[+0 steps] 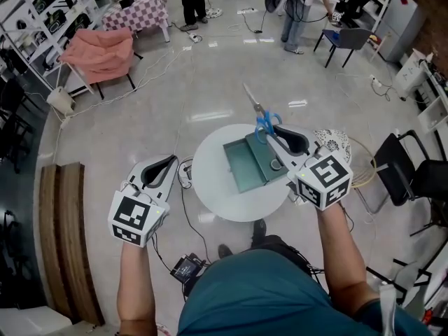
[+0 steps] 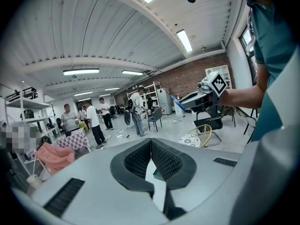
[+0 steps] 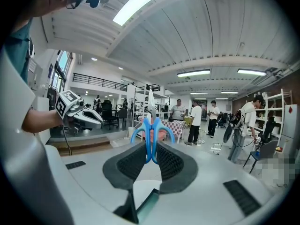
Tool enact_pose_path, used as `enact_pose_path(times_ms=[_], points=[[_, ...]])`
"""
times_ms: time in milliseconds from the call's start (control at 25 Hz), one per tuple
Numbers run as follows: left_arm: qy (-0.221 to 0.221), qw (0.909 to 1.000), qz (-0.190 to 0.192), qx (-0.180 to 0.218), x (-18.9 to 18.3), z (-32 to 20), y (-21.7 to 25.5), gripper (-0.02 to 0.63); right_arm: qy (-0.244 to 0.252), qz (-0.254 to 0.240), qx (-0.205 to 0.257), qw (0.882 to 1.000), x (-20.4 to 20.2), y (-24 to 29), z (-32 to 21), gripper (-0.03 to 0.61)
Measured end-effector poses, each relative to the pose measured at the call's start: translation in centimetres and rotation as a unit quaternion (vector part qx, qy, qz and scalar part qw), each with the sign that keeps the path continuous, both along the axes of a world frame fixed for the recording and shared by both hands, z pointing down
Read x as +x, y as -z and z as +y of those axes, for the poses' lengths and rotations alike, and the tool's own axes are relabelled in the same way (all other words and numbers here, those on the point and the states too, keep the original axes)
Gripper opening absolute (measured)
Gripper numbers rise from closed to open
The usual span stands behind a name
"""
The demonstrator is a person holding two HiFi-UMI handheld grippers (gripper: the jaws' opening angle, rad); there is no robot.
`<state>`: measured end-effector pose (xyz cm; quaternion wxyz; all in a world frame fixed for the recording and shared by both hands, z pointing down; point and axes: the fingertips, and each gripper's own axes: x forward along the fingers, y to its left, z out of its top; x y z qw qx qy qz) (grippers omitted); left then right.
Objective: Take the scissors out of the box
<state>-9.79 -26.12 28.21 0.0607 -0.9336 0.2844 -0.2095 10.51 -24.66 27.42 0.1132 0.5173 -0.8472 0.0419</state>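
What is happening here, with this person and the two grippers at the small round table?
A person holds a gripper in each hand over a round white table. The right gripper is shut on the blue handles of the scissors and holds them up in the air, blades pointing away, out of the open teal box on the table. The left gripper is shut, holds nothing, and hangs to the left of the table.

left tongs [image 1: 172, 159]: closed, empty | right tongs [image 1: 275, 129]: clamped on scissors [image 1: 263, 120] | both held forward
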Motion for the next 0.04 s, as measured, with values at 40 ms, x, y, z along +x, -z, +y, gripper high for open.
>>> enact_pose_path(times_ms=[40], points=[[0.0, 1.0, 0.0, 0.0, -0.18, -0.1, 0.02, 0.018, 0.0, 0.0, -0.001, 1.0, -0.18, -0.01, -0.11, 0.087]])
